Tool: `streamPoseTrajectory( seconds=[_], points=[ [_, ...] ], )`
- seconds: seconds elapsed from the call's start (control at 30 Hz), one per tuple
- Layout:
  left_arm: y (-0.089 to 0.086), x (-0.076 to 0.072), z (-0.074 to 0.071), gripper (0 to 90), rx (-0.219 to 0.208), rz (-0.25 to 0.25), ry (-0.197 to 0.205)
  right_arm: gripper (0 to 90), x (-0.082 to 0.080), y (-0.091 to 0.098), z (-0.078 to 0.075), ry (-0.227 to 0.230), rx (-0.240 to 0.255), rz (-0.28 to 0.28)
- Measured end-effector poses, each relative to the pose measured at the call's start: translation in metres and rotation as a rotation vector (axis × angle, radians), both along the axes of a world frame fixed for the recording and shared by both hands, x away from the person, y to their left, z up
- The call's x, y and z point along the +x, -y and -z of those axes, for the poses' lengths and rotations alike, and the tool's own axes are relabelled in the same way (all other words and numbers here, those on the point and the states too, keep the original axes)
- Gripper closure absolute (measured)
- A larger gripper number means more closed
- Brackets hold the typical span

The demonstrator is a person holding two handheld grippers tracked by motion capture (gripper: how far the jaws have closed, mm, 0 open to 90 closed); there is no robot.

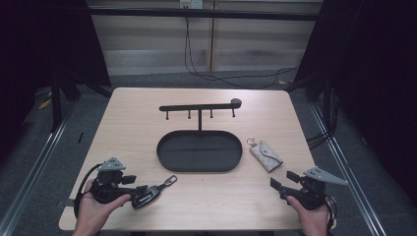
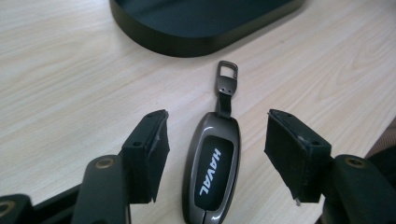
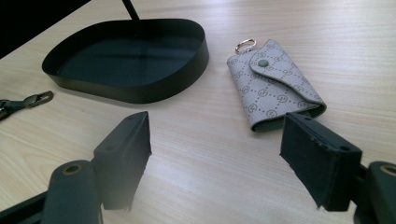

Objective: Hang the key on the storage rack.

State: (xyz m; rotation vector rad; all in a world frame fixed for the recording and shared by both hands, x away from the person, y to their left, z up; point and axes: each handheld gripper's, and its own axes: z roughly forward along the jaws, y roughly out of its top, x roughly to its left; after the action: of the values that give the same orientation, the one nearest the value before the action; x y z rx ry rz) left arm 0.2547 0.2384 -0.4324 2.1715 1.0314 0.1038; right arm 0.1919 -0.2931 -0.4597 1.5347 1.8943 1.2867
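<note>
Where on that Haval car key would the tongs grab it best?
Probably across the key fob's long, rounded body, pads on its two narrow sides, approaching from its butt end as the left tongs do now. Its strap and clasp are too thin.

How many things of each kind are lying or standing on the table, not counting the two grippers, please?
Car key fob: 1
Key pouch, grey and patterned: 1
Black tray stand with a hook bar: 1
Total: 3
</note>
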Motion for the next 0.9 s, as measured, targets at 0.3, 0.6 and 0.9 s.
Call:
streamPoseTrajectory(
  seconds=[0.3,0.6,0.9],
  points=[
    [0.018,0.013,-0.004,38.7,0.082,0.06,-0.029,24.8,0.002,-0.002,0.001,-0.011,-0.011,-0.019],
    [0.042,0.026,-0.012,36.5,0.136,0.105,-0.038,24.7,0.003,-0.002,0.002,-0.018,-0.011,-0.021],
    [0.065,0.041,-0.019,39.6,0.189,0.127,-0.05,24.4,0.003,-0.003,0.003,-0.021,-0.019,-0.024]
  ],
)
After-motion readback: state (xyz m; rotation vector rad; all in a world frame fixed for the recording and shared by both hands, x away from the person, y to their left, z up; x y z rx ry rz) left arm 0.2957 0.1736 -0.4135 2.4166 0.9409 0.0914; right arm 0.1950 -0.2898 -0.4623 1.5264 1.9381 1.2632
